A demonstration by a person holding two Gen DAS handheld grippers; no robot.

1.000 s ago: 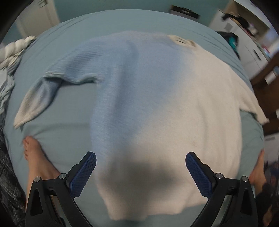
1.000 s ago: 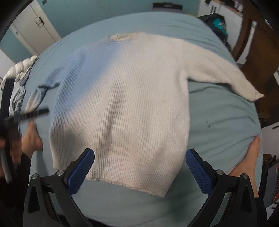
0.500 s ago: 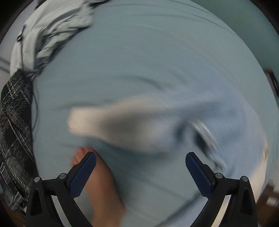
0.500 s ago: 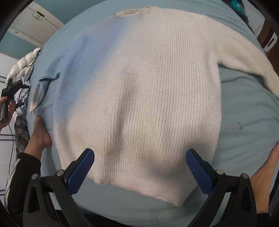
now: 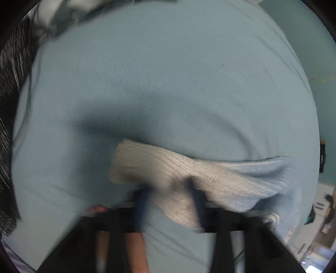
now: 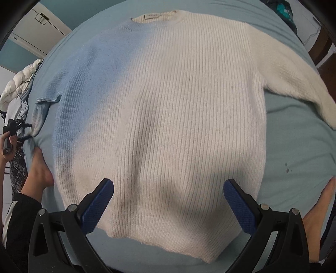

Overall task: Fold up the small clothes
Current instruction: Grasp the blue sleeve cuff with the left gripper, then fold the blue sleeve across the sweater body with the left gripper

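A white knit sweater [image 6: 168, 115] with a blue-tinted left side lies flat on the pale blue bed sheet [image 5: 147, 73]. My right gripper [image 6: 168, 201] hangs open just above its lower body, near the hem, with nothing between the fingers. The left sleeve [image 5: 168, 166] ends in a white cuff. My left gripper [image 5: 169, 201] is blurred and its jaws are closing, with the sleeve cloth bunched between them. In the right wrist view the left gripper [image 6: 27, 131] shows at the far left, at the sleeve's cuff [image 6: 38, 117], held by a hand.
Bare feet [image 6: 40, 170] [image 6: 321, 210] rest on the bed on either side of the sweater. Other clothes [image 5: 63, 12] are piled beyond the sleeve. A white quilted item [image 6: 19, 84] lies at the left edge. Dark wooden furniture [image 6: 323, 48] stands at the right.
My left gripper swung from over the sweater's body to the left sleeve, sank, and its jaws went from wide apart to closing on the sleeve. The right gripper came closer to the sweater, still open.
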